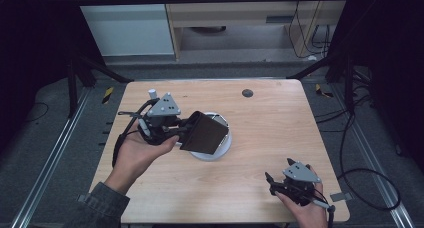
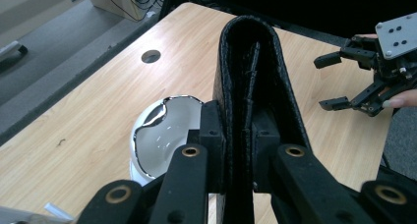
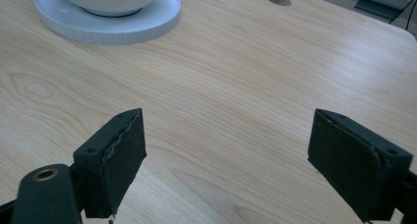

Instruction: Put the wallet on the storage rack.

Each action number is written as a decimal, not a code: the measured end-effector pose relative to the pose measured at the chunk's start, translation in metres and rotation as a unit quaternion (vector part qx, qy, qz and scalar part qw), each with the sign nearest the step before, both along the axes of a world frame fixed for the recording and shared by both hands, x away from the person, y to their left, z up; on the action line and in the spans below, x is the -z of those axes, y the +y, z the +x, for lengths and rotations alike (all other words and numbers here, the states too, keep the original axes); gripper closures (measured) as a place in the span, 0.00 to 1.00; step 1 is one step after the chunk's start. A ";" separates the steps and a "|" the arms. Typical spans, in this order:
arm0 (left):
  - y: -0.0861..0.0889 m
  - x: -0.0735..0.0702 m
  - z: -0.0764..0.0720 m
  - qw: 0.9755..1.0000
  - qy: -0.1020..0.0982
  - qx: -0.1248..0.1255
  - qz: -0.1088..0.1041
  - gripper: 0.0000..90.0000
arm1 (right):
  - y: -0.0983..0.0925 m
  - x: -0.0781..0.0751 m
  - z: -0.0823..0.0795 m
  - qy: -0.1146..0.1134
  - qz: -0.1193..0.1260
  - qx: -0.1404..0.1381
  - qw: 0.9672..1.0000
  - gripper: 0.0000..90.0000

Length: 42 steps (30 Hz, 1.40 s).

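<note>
Left gripper [image 2: 235,150] has its fingers pinching a folded black wallet [image 1: 204,133] by one edge, held over the bowl [image 2: 162,135], probably to drop it in. Right gripper [image 3: 226,160] idles, fingers spread above the table [image 3: 236,86].

wooden table [image 1: 260,153] | round dark grommet hole [image 1: 247,93] near far edge | grey floor [image 1: 45,138] around | cables [image 1: 367,180] right of table
</note>
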State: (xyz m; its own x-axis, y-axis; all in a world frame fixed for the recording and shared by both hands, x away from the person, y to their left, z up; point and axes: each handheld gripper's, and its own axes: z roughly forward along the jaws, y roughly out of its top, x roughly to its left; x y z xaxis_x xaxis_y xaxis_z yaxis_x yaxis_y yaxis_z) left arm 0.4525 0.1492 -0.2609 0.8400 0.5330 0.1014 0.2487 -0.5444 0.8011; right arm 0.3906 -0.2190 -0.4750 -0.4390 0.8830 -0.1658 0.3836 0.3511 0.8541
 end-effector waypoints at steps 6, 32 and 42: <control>-0.003 -0.009 0.003 1.000 -0.006 -0.002 0.012 0.89 | -0.001 0.004 0.002 0.009 -0.012 0.006 1.000 0.16; 0.004 -0.031 0.006 0.999 -0.026 -0.023 0.039 0.89 | 0.000 0.008 0.005 0.016 -0.042 0.021 0.999 0.14; 0.005 -0.031 0.013 0.998 -0.029 -0.031 0.053 0.89 | 0.000 0.008 0.005 0.018 -0.046 0.020 0.999 0.14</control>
State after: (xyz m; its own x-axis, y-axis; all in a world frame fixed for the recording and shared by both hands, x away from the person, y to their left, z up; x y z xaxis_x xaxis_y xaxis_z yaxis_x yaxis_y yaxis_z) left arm 0.4651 0.1544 -0.2304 0.7965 0.5678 0.2076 0.2397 -0.6119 0.7537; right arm 0.3957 -0.2187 -0.4834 -0.4109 0.8818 -0.2315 0.4280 0.4108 0.8050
